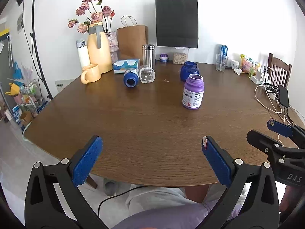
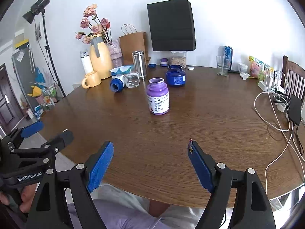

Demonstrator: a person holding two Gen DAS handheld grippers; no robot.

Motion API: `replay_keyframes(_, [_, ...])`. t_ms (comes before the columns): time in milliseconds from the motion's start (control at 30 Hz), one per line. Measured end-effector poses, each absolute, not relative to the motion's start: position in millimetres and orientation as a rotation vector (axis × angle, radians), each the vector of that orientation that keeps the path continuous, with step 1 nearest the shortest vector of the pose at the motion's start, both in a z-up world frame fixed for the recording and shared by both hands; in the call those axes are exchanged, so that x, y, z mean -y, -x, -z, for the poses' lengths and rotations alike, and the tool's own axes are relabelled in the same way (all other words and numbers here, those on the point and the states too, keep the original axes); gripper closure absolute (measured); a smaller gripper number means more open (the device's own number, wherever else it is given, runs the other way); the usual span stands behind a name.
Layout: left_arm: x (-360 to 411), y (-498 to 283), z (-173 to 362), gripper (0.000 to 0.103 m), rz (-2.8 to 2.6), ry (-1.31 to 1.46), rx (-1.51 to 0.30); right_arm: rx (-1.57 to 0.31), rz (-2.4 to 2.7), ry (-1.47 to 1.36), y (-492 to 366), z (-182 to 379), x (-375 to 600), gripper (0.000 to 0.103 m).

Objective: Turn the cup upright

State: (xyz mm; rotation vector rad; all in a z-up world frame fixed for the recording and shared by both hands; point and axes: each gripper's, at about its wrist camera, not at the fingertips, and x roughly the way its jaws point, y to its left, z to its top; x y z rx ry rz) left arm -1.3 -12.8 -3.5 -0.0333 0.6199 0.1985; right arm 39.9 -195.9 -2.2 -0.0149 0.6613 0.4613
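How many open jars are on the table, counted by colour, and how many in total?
Blue: 2, one upright, one lying on its side
Purple: 1, upright
Clear: 1, lying on its side
Total: 4

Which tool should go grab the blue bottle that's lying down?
Probably the left tool. The tipped blue bottle lies on the far left of the table. For the right tool, the upright purple bottle stands nearer its path.

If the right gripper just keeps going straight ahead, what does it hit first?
Most likely the purple bottle, standing upright and open-topped, slightly left of the open right gripper's centre line. Only bare table lies before it. The dark blue jar sits behind. Depth is uncertain.
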Motion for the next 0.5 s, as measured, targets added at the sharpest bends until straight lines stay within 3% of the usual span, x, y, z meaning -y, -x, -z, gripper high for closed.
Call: replay_keyframes(500, [12.7, 3.0, 1.6, 0.0, -0.207, 0.031, -0.613, -0.638, -0.447, 0.017, -35.1, -2.3, 197.4, 0.019])
